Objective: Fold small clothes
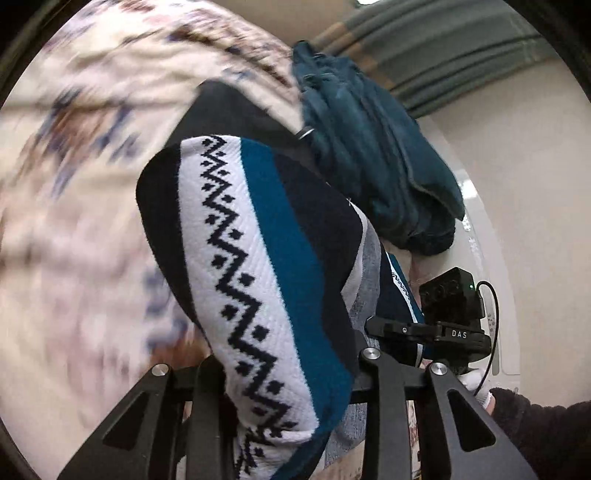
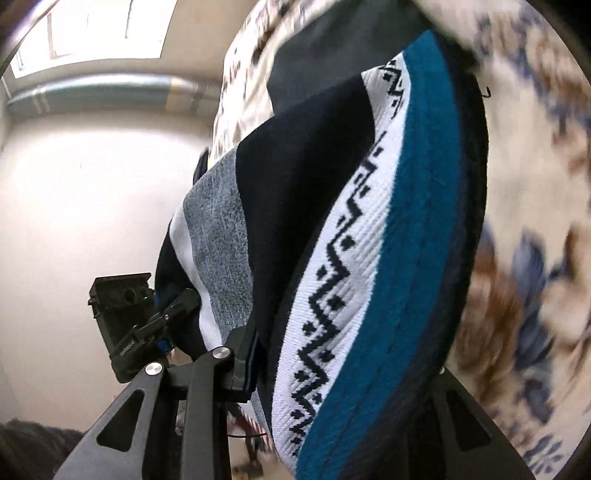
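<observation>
A knitted garment [image 1: 258, 251] with navy, white zigzag, teal and grey stripes hangs lifted above the floral bedsheet [image 1: 74, 184]. My left gripper [image 1: 291, 373] is shut on one edge of it; the cloth drapes over the fingers and hides the tips. My right gripper [image 2: 332, 369] is shut on the other edge of the same garment [image 2: 351, 240]. Each view shows the other gripper close by: the right one in the left wrist view [image 1: 424, 328], the left one in the right wrist view [image 2: 155, 325].
A crumpled dark teal garment [image 1: 373, 158] lies on the bedsheet beyond the lifted one. The floral bedsheet [image 2: 535, 221] fills the right wrist view's right side. A pale wall [image 2: 92, 203] and a window [image 2: 107, 26] are behind.
</observation>
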`<state>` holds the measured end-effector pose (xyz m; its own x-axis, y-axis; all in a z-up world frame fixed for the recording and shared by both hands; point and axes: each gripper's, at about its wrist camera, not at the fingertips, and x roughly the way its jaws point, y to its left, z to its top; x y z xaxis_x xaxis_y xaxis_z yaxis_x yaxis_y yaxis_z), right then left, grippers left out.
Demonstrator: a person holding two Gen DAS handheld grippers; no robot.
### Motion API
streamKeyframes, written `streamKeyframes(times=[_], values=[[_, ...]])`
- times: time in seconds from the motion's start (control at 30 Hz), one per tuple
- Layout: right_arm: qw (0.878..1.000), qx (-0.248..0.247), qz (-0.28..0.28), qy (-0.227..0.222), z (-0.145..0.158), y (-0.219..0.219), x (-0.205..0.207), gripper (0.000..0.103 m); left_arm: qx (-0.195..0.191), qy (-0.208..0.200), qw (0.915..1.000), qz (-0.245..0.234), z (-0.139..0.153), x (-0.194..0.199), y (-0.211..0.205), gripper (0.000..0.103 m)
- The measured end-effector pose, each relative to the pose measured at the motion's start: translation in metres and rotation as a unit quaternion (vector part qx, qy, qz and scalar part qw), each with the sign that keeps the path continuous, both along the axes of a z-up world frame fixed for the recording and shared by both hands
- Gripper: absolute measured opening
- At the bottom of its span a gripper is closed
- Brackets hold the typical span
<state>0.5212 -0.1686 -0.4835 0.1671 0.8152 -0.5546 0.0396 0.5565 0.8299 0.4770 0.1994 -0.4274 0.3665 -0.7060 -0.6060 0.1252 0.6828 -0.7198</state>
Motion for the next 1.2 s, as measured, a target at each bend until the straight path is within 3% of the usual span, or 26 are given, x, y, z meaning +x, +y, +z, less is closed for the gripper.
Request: streamKeyframes(times=[0.17, 0.33, 0.4, 0.47, 0.5, 0.57, 0.6, 0.67, 0.7, 0.77, 0.8, 0.87, 0.97, 1.03, 1.07, 1.1, 1.17, 1.2], values=[[0.998, -0.003, -0.044, -0.033, 0.027, -0.021, 0.092, 0.033, 0.000, -0.022, 0.9996, -0.015, 0.016, 0.112, -0.012, 0.026], [0.997, -0.015, -0.068, -0.035, 0.017, -0.026, 0.199, 0.033, 0.031, -0.030, 0.9988, -0.021, 0.006, 0.225, -0.019, 0.027], [0.996, -0.025, -0.072, -0.037, 0.008, -0.024, 0.235, 0.033, 0.046, -0.022, 0.9986, -0.015, -0.008, 0.252, -0.014, 0.028], [0.996, -0.041, -0.067, -0.039, -0.006, -0.019, 0.269, 0.033, 0.061, -0.002, 0.9981, -0.012, -0.031, 0.273, -0.011, 0.034], [0.995, -0.056, -0.065, -0.041, -0.013, -0.015, 0.283, 0.033, 0.086, 0.039, 0.9955, -0.006, -0.055, 0.287, -0.007, 0.036], [0.995, -0.088, -0.052, -0.010, -0.035, -0.017, 0.309, 0.035, 0.102, 0.098, 0.9900, 0.001, -0.091, 0.299, -0.002, 0.038], [0.993, -0.103, -0.051, 0.007, -0.040, -0.030, 0.320, 0.039, 0.092, 0.110, 0.9897, 0.007, -0.101, 0.299, 0.002, 0.042], [0.990, -0.127, -0.054, 0.020, -0.048, -0.035, 0.323, 0.052, 0.060, 0.113, 0.9915, 0.020, -0.106, 0.296, 0.011, 0.043], [0.989, -0.135, -0.059, 0.018, -0.047, -0.041, 0.320, 0.057, 0.056, 0.113, 0.9917, 0.027, -0.105, 0.291, 0.015, 0.049], [0.983, -0.167, -0.072, 0.010, -0.044, -0.053, 0.304, 0.064, 0.071, 0.114, 0.9905, 0.030, -0.102, 0.283, 0.019, 0.053], [0.976, -0.206, -0.076, 0.001, -0.041, -0.060, 0.295, 0.064, 0.077, 0.113, 0.9902, 0.031, -0.100, 0.279, 0.021, 0.059], [0.945, -0.316, -0.085, -0.033, -0.033, -0.069, 0.271, 0.071, 0.108, 0.111, 0.9871, 0.041, -0.095, 0.273, 0.023, 0.075], [0.921, -0.374, -0.098, -0.040, -0.029, -0.069, 0.245, 0.072, 0.146, 0.090, 0.9834, 0.058, -0.086, 0.257, 0.023, 0.076], [0.903, -0.414, -0.106, -0.048, -0.019, -0.064, 0.230, 0.075, 0.203, 0.068, 0.9740, 0.075, -0.072, 0.240, 0.017, 0.077], [0.893, -0.432, -0.110, -0.058, -0.013, -0.066, 0.222, 0.089, 0.243, 0.049, 0.9651, 0.084, -0.062, 0.231, 0.010, 0.084], [0.884, -0.448, -0.114, -0.067, -0.001, -0.056, 0.217, 0.101, 0.278, 0.030, 0.9556, 0.093, -0.054, 0.224, 0.004, 0.096], [0.854, -0.497, -0.126, -0.090, 0.021, -0.033, 0.203, 0.103, 0.338, -0.008, 0.9354, 0.103, -0.038, 0.206, -0.010, 0.101], [0.839, -0.519, -0.123, -0.103, 0.031, -0.019, 0.196, 0.103, 0.347, -0.018, 0.9317, 0.105, -0.033, 0.200, -0.017, 0.101]])
